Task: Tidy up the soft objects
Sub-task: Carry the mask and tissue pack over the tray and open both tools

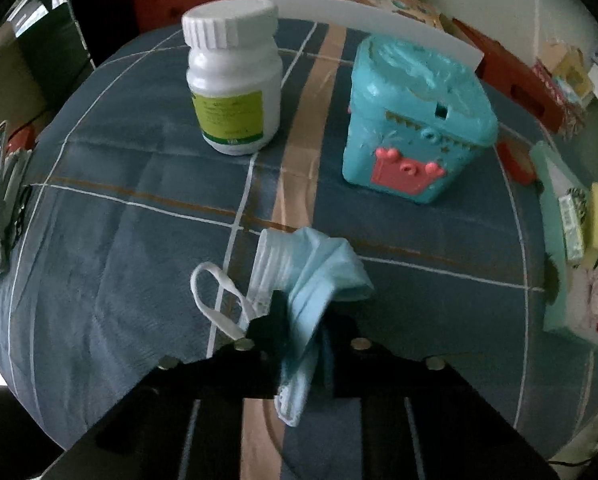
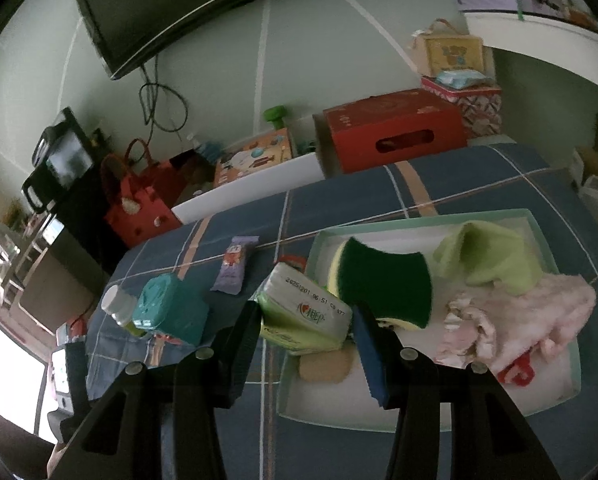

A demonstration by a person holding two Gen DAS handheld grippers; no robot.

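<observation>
My left gripper (image 1: 299, 320) is shut on a light blue face mask (image 1: 315, 276), which hangs crumpled from the jaws above the blue plaid cloth; its white ear loop (image 1: 215, 300) sticks out left. My right gripper (image 2: 305, 332) stands open over the left edge of a pale green tray (image 2: 555, 256). A green tissue pack (image 2: 303, 316) leans between its fingers. A green and yellow sponge (image 2: 383, 284), a lime cloth (image 2: 487, 260) and a pink fluffy cloth (image 2: 527, 320) lie in the tray. The tray also shows at the right edge of the left wrist view (image 1: 555, 320).
A white pill bottle (image 1: 235, 76) and a teal toy box (image 1: 415, 120) stand on the cloth beyond the mask. A purple snack packet (image 2: 235, 264) lies further back. A red cardboard box (image 2: 395, 132), a red bag (image 2: 139, 208) and a wall TV (image 2: 187, 4) are behind the table.
</observation>
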